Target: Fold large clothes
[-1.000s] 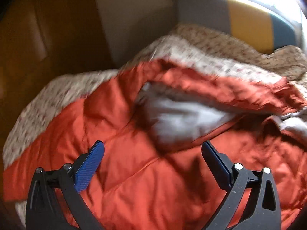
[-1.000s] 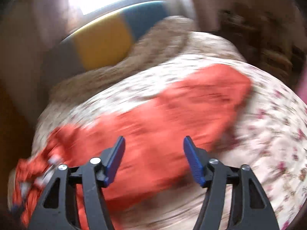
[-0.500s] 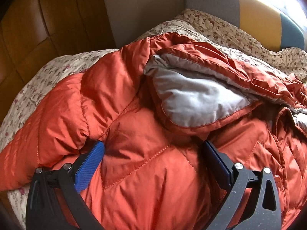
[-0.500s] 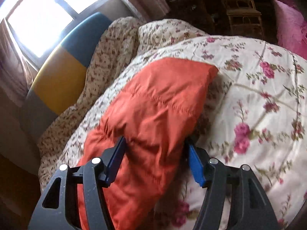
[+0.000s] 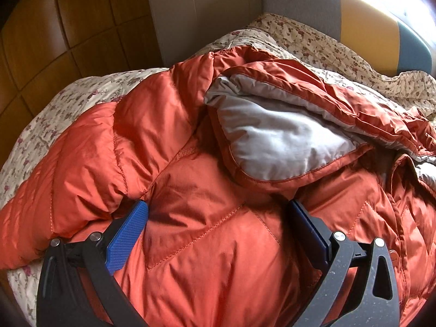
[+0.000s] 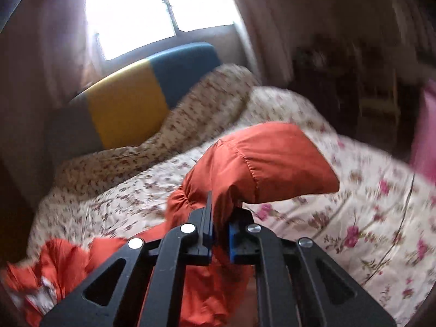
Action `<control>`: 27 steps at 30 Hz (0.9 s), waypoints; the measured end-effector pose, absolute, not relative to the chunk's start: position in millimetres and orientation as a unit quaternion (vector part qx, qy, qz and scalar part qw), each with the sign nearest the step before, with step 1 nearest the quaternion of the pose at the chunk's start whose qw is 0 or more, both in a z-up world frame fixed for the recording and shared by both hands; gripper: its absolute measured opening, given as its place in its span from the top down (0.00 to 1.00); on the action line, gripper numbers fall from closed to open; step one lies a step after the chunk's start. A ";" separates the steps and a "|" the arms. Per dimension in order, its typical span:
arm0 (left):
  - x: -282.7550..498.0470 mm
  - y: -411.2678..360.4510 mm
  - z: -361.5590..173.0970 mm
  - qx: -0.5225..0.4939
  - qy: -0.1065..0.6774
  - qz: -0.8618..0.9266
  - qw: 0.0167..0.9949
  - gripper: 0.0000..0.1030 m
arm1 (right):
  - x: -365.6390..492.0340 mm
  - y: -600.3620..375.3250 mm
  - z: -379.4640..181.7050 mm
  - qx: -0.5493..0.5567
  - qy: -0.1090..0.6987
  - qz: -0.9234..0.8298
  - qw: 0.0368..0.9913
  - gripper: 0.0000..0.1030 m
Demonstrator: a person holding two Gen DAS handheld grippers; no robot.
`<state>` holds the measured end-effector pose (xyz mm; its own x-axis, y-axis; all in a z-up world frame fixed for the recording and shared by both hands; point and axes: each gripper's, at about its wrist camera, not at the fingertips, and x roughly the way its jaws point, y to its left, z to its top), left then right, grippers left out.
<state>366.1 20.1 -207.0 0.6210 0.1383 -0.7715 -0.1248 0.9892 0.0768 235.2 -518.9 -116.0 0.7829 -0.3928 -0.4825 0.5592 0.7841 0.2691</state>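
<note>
While the right gripper [image 6: 220, 226] is clamped on the sleeve [image 6: 261, 160] of the orange jacket [image 5: 212, 218], the left gripper [image 5: 218, 218] stands wide open, its blue pads [image 5: 128, 237] pressed into the quilted body of the garment without pinching any cloth. The jacket lies spread over the floral bedspread [image 6: 354, 218], with its grey lining [image 5: 278, 141] turned outward near the collar; a headboard [image 5: 354, 21] in grey, yellow and blue stands beyond. In the right view the sleeve end is raised clear of the bed and juts out past the jaws, the rest of the garment trailing lower left.

Likely hazards, as judged from this arrangement:

- The shell fabric looks slick and puffy. A grip taken on a thin bunch of it may slide out under the sleeve's own weight as it is carried across.
- The left gripper holds nothing. If the sleeve is pulled hard, the whole jacket may drag over the bedspread rather than fold, since pressure alone anchors the body.
- The upturned lining and rumpled collar could be trapped beneath the sleeve, giving a lumpy, uneven fold.
- The right view is blurred, so the exact depth of the sleeve between the jaws cannot be told.
</note>
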 end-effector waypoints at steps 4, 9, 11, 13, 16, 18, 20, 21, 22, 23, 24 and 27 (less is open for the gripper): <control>366.4 20.5 -207.3 0.008 0.429 0.073 0.900 0.03 | 240.0 -464.0 -107.3 0.115 0.208 -0.236 0.942 0.93; 366.4 20.8 -207.6 0.007 0.429 0.073 0.900 0.03 | 243.3 -390.6 -99.9 0.018 0.200 -0.193 0.960 0.93; 366.8 20.6 -207.8 0.007 0.429 0.073 0.900 0.03 | 243.5 -362.7 -94.9 -0.016 0.189 -0.172 0.967 0.94; 366.2 21.4 -207.5 0.006 0.429 0.073 0.901 0.03 | 243.1 -328.5 -88.3 -0.062 0.174 -0.142 0.973 0.94; 367.5 21.3 -209.1 0.004 0.429 0.071 0.900 0.03 | 240.5 -280.0 -85.4 -0.125 0.158 -0.098 0.975 0.94; 368.6 20.1 -209.8 0.003 0.429 0.071 0.900 0.03 | 239.0 -244.8 -91.2 -0.170 0.151 -0.068 0.971 0.94; 368.7 20.7 -209.8 0.001 0.429 0.070 0.900 0.03 | 236.9 -211.3 -103.2 -0.219 0.145 -0.042 0.964 0.94; 368.3 21.6 -209.8 0.000 0.429 0.070 0.900 0.03 | 236.0 -197.7 -109.8 -0.238 0.144 -0.027 0.960 0.94; 368.5 22.3 -210.1 -0.002 0.429 0.069 0.901 0.03 | 235.0 -184.7 -117.0 -0.256 0.143 -0.012 0.956 0.94; 369.2 22.0 -210.6 -0.006 0.430 0.067 0.900 0.03 | 232.9 -175.3 -121.8 -0.267 0.142 0.002 0.953 0.94; 368.9 22.9 -210.7 -0.008 0.430 0.066 0.900 0.03 | 230.3 -165.9 -126.8 -0.278 0.140 0.016 0.950 0.94; 367.0 24.4 -210.8 -0.016 0.429 0.063 0.901 0.03 | 221.8 -131.9 -143.8 -0.319 0.131 0.070 0.936 0.94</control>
